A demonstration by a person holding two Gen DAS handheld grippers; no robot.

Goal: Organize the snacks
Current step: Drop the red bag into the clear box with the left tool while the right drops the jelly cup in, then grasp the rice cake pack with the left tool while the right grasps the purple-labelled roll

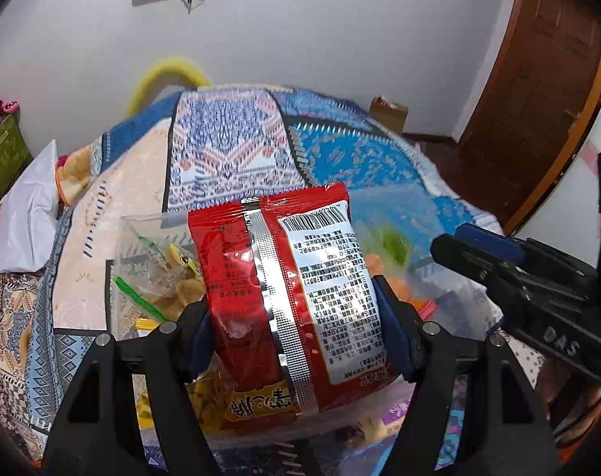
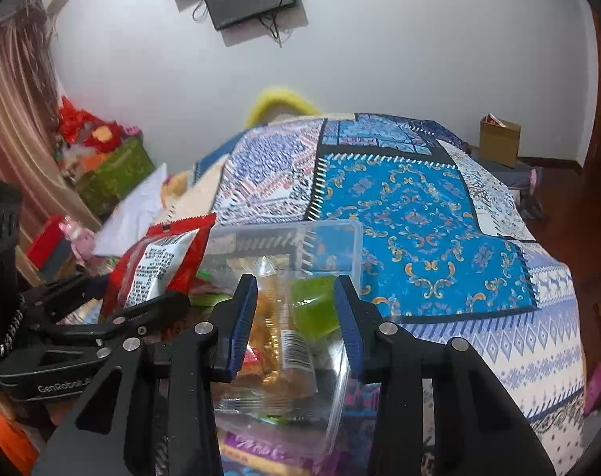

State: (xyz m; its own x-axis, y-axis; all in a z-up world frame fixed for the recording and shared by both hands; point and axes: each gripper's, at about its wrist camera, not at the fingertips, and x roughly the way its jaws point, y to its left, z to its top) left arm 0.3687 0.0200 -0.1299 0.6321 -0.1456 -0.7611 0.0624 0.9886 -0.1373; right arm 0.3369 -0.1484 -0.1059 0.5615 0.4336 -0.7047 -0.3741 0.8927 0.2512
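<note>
Left gripper (image 1: 296, 329) is clamped on the red snack packet (image 1: 288, 289), blue pads pressing both long sides, printed back facing the camera, packet held up over the clear plastic bin (image 2: 342, 246). Right gripper (image 2: 296, 317) has its jaws spread with nothing between them, hanging just above the bin's near end; under it lie a clear-wrapped yellow snack (image 2: 272, 333) and a green pack (image 2: 314, 307) already inside. From the right wrist view the red packet sits left of the bin, near its left wall, tilted with its crimped top edge up. Step in hand, as I read it: drop the red packet into the bin with the rest. To do it well: bring the packet over the open middle of the bin, not the rim, lower until its bottom edge is below the wall line, then let go; the bag is puffy and slick, so a release from height could bounce it out or leave it propped on the wall. Lay it flat rather than on end, since the bin looks shallow. The right gripper could steady the bin wall, because the bin rests on a soft patterned bedspread (image 2: 419, 206) and may tip or slide. Keep the two tools apart; they are close here. Further off: white bag (image 1: 27, 214) at left, cardboard box (image 2: 498, 139) by the wall, brown door (image 1: 538, 91) at right.
</note>
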